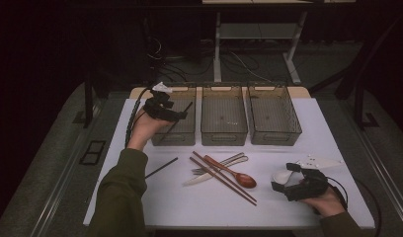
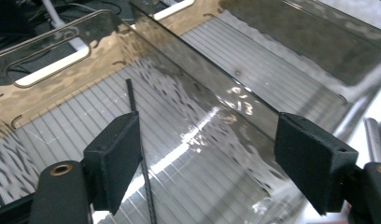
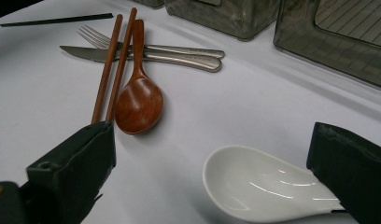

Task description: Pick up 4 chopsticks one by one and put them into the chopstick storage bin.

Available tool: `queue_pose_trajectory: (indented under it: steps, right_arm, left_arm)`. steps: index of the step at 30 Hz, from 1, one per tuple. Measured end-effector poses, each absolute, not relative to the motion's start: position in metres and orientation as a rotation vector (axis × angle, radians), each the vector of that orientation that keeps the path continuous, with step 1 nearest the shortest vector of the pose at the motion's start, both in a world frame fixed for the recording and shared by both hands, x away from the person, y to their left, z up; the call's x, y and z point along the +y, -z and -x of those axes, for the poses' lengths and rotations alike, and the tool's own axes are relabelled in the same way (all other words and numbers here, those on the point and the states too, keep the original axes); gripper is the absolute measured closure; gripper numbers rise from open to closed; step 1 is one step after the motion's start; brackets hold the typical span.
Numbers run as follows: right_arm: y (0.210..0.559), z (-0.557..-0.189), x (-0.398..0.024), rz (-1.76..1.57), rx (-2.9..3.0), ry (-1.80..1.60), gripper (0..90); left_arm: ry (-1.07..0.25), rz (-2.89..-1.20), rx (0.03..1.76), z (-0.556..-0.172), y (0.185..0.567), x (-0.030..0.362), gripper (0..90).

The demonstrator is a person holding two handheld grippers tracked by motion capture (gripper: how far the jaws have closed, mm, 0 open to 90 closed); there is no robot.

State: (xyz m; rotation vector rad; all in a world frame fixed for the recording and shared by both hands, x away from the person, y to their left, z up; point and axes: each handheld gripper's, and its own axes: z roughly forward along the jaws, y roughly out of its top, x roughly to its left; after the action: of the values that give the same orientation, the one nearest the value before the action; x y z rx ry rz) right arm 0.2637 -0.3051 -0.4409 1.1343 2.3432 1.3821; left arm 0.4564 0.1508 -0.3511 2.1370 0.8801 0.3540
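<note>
Left gripper (image 2: pixel 207 154): I held it wide over the left bin (image 2: pixel 62 88); its view showed a black chopstick (image 2: pixel 139 154) lying inside.
Right gripper (image 3: pixel 212 172): wide, low in frame, its view showed a white spoon (image 3: pixel 263 186) between the jaws, untouched.

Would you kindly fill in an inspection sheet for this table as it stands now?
Surface: white table, flat, well lit.
Job's things: one black chopstick lying in the left bin; its twin on the table.
Clutter: brown chopsticks, wooden spoon, fork, knife, white spoon; two more bins.
Grippers: left gripper open above the left bin; right gripper open around the white spoon.
Cables: tangle on the floor behind the table.
Surroundings: dark room, desk legs.
</note>
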Motion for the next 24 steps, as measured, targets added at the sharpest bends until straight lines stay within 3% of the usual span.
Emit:
queue_pose_trajectory:
  steps: [24]
  right_arm:
    - [0.44, -0.263, -0.308, -1.147, 2.321, -1.391, 1.3]
  left_arm:
    - [-0.334, -2.117, 0.737, -0.384, 0.35, 0.16, 19.8]
